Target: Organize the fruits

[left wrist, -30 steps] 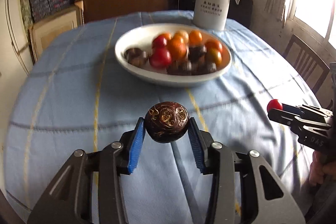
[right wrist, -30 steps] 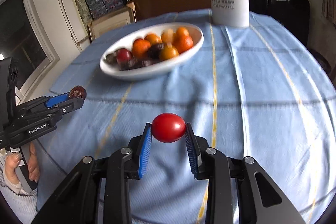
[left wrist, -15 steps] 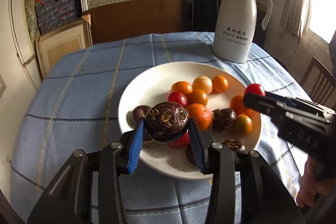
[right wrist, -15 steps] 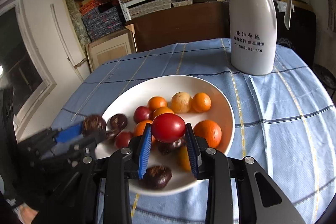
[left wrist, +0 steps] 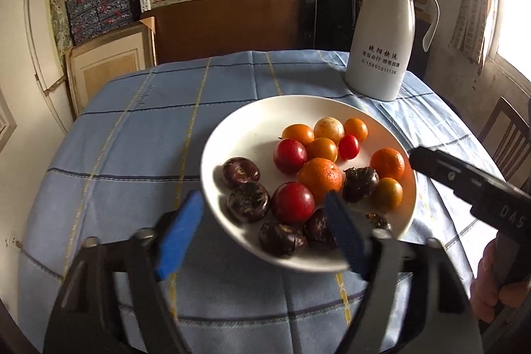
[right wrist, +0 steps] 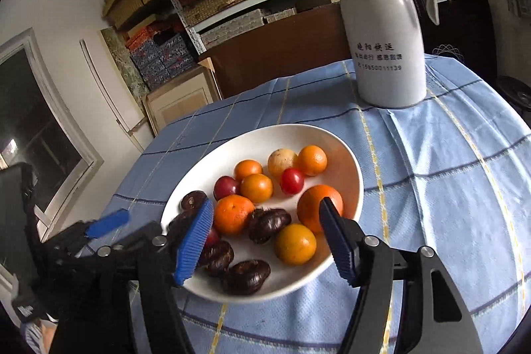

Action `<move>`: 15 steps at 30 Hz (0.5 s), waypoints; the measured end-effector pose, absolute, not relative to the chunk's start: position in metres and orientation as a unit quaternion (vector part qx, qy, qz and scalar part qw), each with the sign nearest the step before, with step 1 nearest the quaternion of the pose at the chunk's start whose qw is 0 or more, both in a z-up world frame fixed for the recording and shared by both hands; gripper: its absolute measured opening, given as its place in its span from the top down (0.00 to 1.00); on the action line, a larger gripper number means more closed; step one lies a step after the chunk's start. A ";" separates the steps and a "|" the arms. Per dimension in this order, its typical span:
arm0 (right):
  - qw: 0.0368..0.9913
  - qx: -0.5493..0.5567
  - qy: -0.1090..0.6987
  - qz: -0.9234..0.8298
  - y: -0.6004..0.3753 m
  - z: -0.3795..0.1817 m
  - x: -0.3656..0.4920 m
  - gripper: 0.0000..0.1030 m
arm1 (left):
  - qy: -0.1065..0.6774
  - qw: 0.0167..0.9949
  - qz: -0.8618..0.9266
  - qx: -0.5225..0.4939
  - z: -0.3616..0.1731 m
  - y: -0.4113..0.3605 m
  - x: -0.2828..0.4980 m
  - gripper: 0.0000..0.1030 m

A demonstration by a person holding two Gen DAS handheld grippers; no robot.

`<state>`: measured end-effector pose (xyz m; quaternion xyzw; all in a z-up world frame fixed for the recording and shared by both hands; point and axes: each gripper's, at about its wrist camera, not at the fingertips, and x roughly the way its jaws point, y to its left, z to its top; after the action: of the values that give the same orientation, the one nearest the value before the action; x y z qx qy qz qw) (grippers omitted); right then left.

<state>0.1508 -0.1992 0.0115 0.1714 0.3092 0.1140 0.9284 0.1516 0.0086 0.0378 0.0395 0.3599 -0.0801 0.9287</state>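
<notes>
Fingers of both grippers are spreading at this moment, and nothing sits between either pair. The left gripper point(left wrist: 262, 234) hangs over the near rim of the white bowl point(left wrist: 232, 135), its ribbed blue pads wide apart; the right gripper point(right wrist: 265, 241) stands less wide over the bowl's near right side. Both tilt downward over the bowl, presumably so that whatever leaves the pads lands among the fruit rather than on the cloth.

Inside the bowl the fruits are gathered by kind. Nearest lie dark, wrinkled, matt brown ones point(left wrist: 247, 201), a cluster along the near and left part. A glossy red plum-like fruit point(left wrist: 293, 202) rests just beside them, and a second point(left wrist: 289, 155) lies farther in. Smooth, dimpled oranges point(left wrist: 320, 175) fill the middle and right, with a small shiny red tomato point(left wrist: 348, 146) tucked between them and a pale round fruit point(left wrist: 328, 129) at the far side.

Under it all, the worktop wears a blue checked cloth point(left wrist: 139, 135). Farther back stands a white smooth-sided jug point(left wrist: 381, 48) with a curved handle.
</notes>
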 end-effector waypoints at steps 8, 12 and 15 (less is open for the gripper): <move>0.932 0.181 0.299 0.093 -0.212 0.005 0.123 0.18 | 0.306 0.946 -0.033 0.105 0.100 0.010 0.102 0.05; 0.947 0.155 0.274 0.067 -0.209 0.012 0.116 0.04 | 0.275 0.956 -0.019 0.101 0.101 -0.006 0.092 0.05; 0.952 0.127 0.270 0.059 -0.203 0.017 0.112 0.04 | 0.284 0.954 0.001 0.099 0.075 -0.019 0.101 0.05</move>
<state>0.1123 -0.2028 0.0171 0.1274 0.2702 0.0590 0.9525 0.1009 -0.0185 0.0754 0.0994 0.2838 0.0009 0.9537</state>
